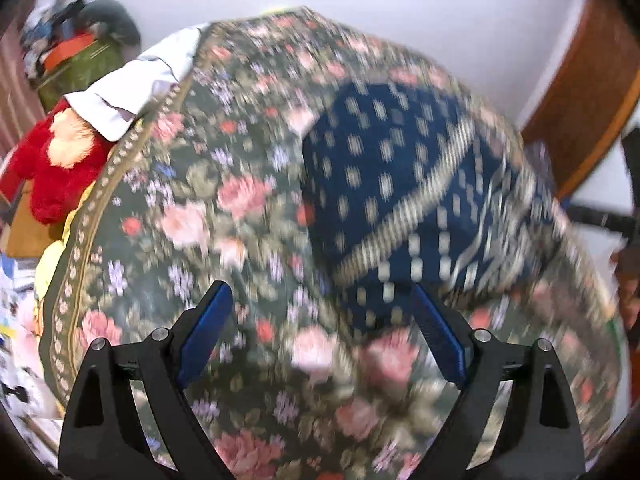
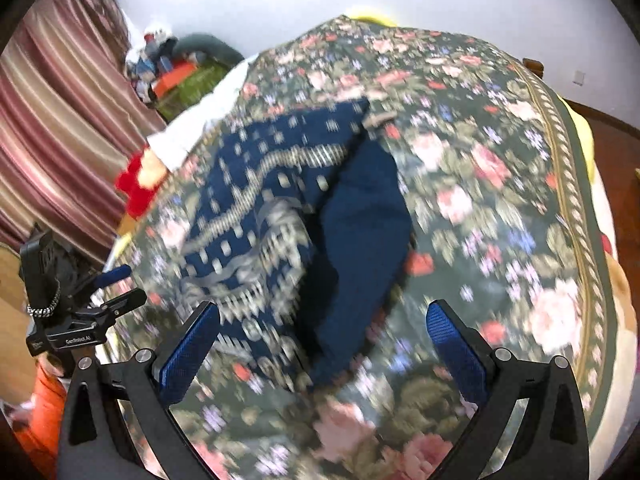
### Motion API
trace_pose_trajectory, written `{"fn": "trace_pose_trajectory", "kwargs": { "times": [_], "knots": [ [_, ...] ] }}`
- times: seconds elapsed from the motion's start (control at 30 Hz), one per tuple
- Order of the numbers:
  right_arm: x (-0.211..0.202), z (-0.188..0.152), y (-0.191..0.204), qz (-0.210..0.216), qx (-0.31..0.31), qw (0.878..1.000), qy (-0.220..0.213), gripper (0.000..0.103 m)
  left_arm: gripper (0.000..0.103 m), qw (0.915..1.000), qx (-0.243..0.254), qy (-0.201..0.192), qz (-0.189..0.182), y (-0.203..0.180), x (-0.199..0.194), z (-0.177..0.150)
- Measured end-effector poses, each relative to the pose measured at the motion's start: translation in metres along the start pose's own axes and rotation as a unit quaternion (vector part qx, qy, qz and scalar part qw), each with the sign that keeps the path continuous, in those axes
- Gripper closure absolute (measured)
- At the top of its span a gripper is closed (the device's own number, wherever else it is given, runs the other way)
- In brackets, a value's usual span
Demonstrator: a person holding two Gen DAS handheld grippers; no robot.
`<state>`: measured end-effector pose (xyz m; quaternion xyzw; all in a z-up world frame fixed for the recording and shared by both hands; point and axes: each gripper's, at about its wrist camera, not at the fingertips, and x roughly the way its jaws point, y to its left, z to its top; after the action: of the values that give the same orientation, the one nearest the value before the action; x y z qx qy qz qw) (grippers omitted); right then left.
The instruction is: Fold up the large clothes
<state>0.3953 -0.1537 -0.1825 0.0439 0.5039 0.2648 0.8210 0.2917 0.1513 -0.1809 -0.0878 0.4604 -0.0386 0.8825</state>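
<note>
Both grippers hang over the bed with jaws spread wide and nothing between the blue pads. Left gripper (image 1: 322, 316) points down at the near edge of the navy patterned garment (image 1: 396, 184), with flowered cloth under its fingers. Right gripper (image 2: 324, 332) sits just above the same garment (image 2: 280, 200), which from this side shows a plain dark blue part folded open next to the white-patterned part. Everything is pretty motion-blurred, so I can't tell what kind of clothing it is.

That garment lies roughly mid-bed on the floral bedspread (image 1: 192, 216), dark green with pink roses and a patterned border. Past it, at the far left edge, there's a red plush toy (image 1: 48, 168) with a white cloth (image 1: 132, 92) lying on it. Further back is a green box (image 1: 80, 68) heaped with clutter, striped pinkish curtains (image 2: 60, 120), and a white wall (image 1: 400, 0). A wooden bed frame (image 1: 580, 92) curves along the right.
</note>
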Motion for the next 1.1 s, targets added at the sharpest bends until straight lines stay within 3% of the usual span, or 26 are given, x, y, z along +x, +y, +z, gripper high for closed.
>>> {"fn": "trace_pose_trajectory", "kwargs": {
  "times": [0.07, 0.2, 0.3, 0.4, 0.57, 0.73, 0.8, 0.87, 0.93, 1.1],
  "knots": [
    [0.009, 0.009, 0.003, 0.006, 0.004, 1.000, 0.002, 0.000, 0.012, 0.9995, -0.028, -0.011, -0.014, 0.008, 0.004, 0.017],
    [0.046, 0.023, 0.001, 0.018, -0.003, 0.999, 0.033, 0.000, 0.012, 0.9958, -0.068, 0.008, -0.060, 0.014, 0.028, 0.036],
    [0.074, 0.030, -0.017, 0.019, 0.026, 0.998, 0.060, 0.000, 0.012, 0.9882, -0.102, 0.052, -0.102, 0.019, 0.062, 0.044],
    [0.091, 0.033, -0.032, 0.061, 0.056, 0.994, 0.077, 0.000, 0.012, 0.9795, -0.125, 0.080, -0.136, 0.020, 0.087, 0.046],
    [0.114, 0.040, -0.028, 0.086, 0.045, 0.991, 0.090, 0.000, 0.009, 0.9635, -0.147, 0.091, -0.204, 0.023, 0.113, 0.052],
    [0.132, 0.046, -0.019, 0.111, 0.041, 0.989, 0.085, 0.001, 0.002, 0.9568, -0.158, 0.094, -0.225, 0.023, 0.136, 0.058],
    [0.137, 0.047, -0.016, 0.127, 0.040, 0.988, 0.085, 0.007, 0.002, 0.9538, -0.162, 0.093, -0.235, 0.026, 0.142, 0.059],
    [0.142, 0.048, -0.013, 0.153, 0.038, 0.983, 0.095, 0.026, 0.002, 0.9492, -0.170, 0.097, -0.247, 0.029, 0.152, 0.061],
    [0.148, 0.046, -0.014, 0.180, 0.059, 0.976, 0.104, 0.037, 0.003, 0.9466, -0.181, 0.096, -0.249, 0.031, 0.156, 0.061],
    [0.145, 0.044, 0.002, 0.171, 0.050, 0.980, 0.091, 0.051, 0.021, 0.9578, -0.161, 0.074, -0.227, 0.025, 0.139, 0.063]
  ]
}}
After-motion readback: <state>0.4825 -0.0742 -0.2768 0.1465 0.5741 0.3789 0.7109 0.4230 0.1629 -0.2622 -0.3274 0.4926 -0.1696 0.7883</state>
